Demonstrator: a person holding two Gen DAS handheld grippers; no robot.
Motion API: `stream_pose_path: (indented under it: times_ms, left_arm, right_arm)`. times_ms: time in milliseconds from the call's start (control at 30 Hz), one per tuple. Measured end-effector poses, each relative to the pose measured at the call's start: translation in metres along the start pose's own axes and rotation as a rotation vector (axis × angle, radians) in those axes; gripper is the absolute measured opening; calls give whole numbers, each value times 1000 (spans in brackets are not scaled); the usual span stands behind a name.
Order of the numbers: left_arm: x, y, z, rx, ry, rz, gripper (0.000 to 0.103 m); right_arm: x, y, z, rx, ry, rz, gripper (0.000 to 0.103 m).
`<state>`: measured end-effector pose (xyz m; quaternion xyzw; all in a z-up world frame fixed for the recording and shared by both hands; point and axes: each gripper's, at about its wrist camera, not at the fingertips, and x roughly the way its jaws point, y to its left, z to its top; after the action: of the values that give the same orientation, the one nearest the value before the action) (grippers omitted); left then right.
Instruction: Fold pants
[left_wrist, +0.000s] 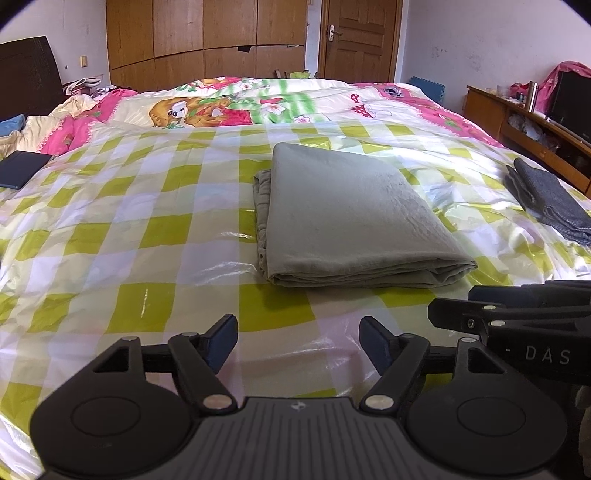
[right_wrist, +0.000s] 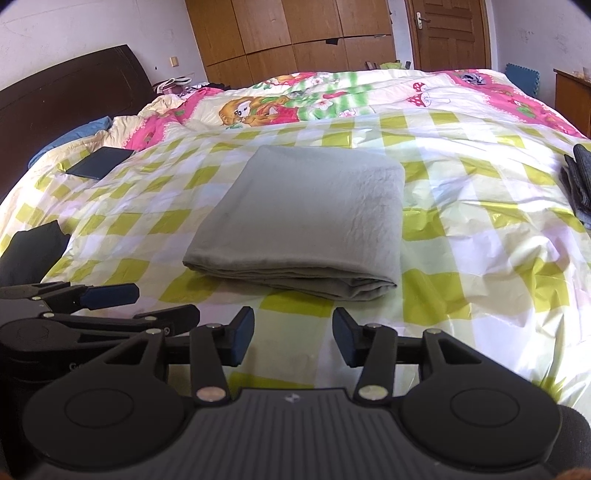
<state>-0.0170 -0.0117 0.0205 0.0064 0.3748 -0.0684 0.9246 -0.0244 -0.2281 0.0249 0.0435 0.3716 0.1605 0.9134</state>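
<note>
Grey-green pants (left_wrist: 347, 218) lie folded into a thick rectangle on the green-and-white checked plastic sheet (left_wrist: 129, 229) that covers the bed. The same pants (right_wrist: 306, 221) fill the middle of the right wrist view. My left gripper (left_wrist: 298, 343) is open just short of the fold's near edge, with nothing between its blue pads. My right gripper (right_wrist: 293, 341) is open too, close beside the left one and empty. The right gripper's body (left_wrist: 517, 325) shows at the right edge of the left wrist view. The left gripper's fingers (right_wrist: 110, 293) show at the left edge of the right wrist view.
A folded dark grey garment (left_wrist: 550, 203) lies on the right side of the bed. A dark flat case (left_wrist: 22, 168) rests at the left. A black cloth (right_wrist: 33, 247) lies near the left edge. A wooden shelf unit (left_wrist: 524, 125) stands to the right, wardrobes and a door behind.
</note>
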Motion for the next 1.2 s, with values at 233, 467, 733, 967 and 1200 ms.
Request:
stream_pose_path:
  times_ms: [233, 467, 733, 967, 1200]
  left_arm:
    - [-6, 5, 1, -30, -22, 5, 93]
    - [-9, 5, 0, -37, -29, 10, 98]
    - [-10, 3, 0, -35, -25, 46, 103]
    - [-10, 4, 0, -42, -20, 61, 103]
    - [-12, 2, 1, -33, -30, 73, 103]
  right_arm:
    - [-3, 3, -2, -8, 4, -6, 49]
    - [-5, 4, -3, -8, 4, -9, 50]
    - [-7, 5, -5, -4, 3, -8, 50]
    - [-8, 4, -5, 3, 2, 3, 50]
    - [-9, 4, -5, 6, 1, 3, 51]
